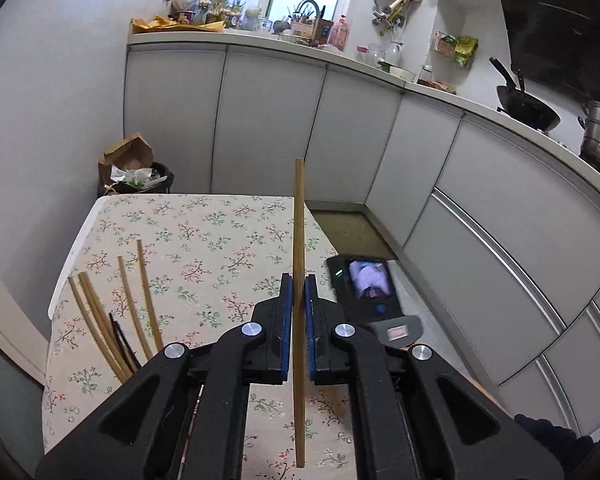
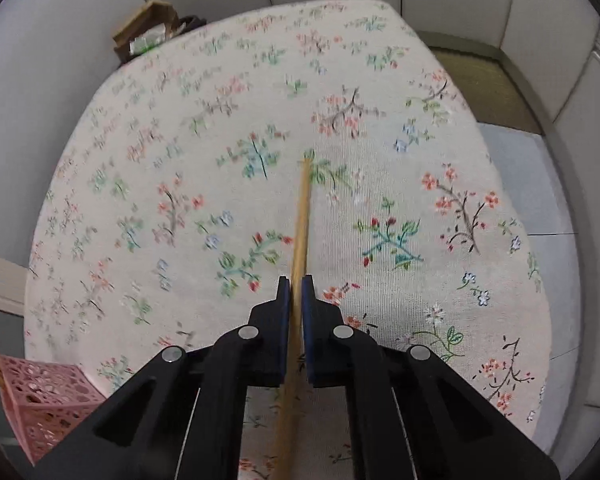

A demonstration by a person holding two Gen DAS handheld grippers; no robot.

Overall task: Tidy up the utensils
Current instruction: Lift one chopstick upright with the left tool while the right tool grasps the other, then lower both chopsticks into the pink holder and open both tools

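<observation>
In my left wrist view, the left gripper (image 1: 299,294) clamps a bamboo chopstick (image 1: 299,240) at frame centre above the floral tablecloth (image 1: 204,240); more chopsticks (image 1: 116,320) stand lower left. In the right view, my right gripper (image 2: 296,296) pinches another chopstick (image 2: 302,220) at centre; a pink basket (image 2: 40,396) sits lower left.

Six bamboo chopsticks (image 1: 299,240) in all, two hand-held grippers (image 1: 299,280), one pink holder (image 2: 44,396).

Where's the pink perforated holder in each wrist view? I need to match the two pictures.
Left wrist: the pink holder is not visible; only chopsticks stick up at lower left, beside the left claw.
Right wrist: pink holder at the bottom-left corner, left of the right claw.
Shared landmark: the floral tablecloth.
</observation>
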